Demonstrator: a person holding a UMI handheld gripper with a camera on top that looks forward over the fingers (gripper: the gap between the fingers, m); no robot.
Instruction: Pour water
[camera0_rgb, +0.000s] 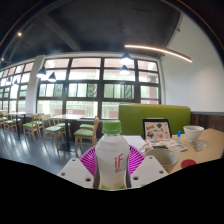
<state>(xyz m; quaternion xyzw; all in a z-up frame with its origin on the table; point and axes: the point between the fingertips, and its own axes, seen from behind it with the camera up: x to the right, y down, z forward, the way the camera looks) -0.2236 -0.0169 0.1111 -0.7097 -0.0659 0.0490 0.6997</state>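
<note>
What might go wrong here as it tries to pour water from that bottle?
1. The bottle sits between the fingers, held upright with its cap apparently on; tilting it now would likely pour nothing.
2. The bowl and white cup lie off to one side beyond the fingers, so a hasty tilt could spill onto the table.
3. The grip seems low on the bottle; it may slip when tilted.

Hand-held gripper (112, 165) with two pale grey fingers (78, 170), magenta ribbed pads (90, 158) on inner faces
</note>
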